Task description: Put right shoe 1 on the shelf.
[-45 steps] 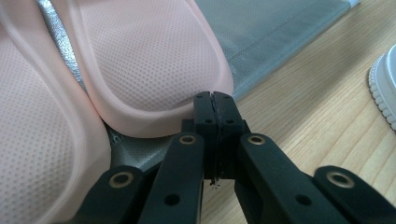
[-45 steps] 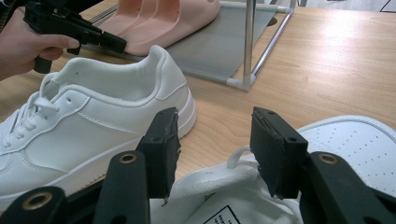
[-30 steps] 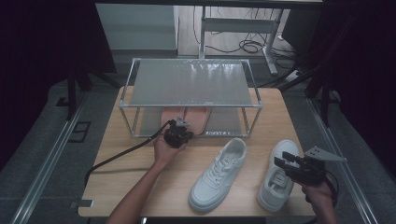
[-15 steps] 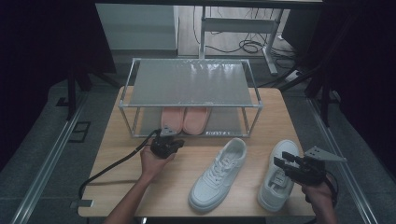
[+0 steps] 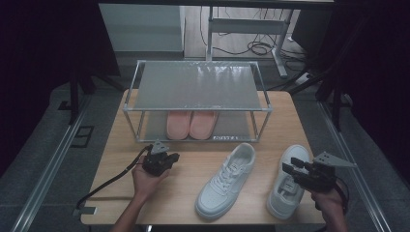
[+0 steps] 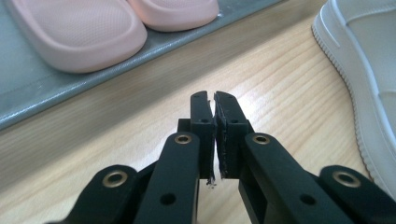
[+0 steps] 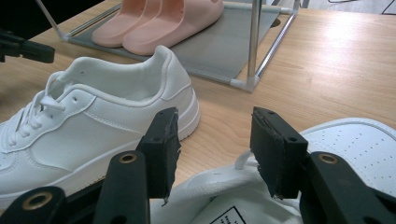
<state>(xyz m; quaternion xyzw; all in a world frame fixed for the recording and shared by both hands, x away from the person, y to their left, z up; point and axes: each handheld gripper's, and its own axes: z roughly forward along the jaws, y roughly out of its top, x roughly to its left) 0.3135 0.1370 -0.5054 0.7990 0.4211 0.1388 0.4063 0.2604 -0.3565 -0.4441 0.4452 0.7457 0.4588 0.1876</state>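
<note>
On the left of the bench (image 5: 116, 159), the left claw (image 5: 167, 159) hovers low over bare wood with its jaws pressed together and nothing between them. It sits just in front of the shoe rack (image 5: 196, 92), whose lower shelf carries a pair of pink slippers (image 5: 191, 124) side by side, toes toward the person. That pair looks put away, so this claw probably has no job until a sneaker is handed over.

Toward the middle lies the first white sneaker (image 5: 226, 180), flat on its sole and angled, its toe toward the near edge and its heel toward the rack. It is near the left claw but not touching it.

On the right stands the second white sneaker (image 5: 286, 182), close to the bench's right corner. The right claw (image 7: 212, 149) is spread wide directly above this shoe's opening, one jaw on either side of the collar and tongue, nothing pinched yet. That stance suits a grab at the collar, the easiest part to lift toward the rack. Both sneakers rest on the bench, outside the rack.
</note>
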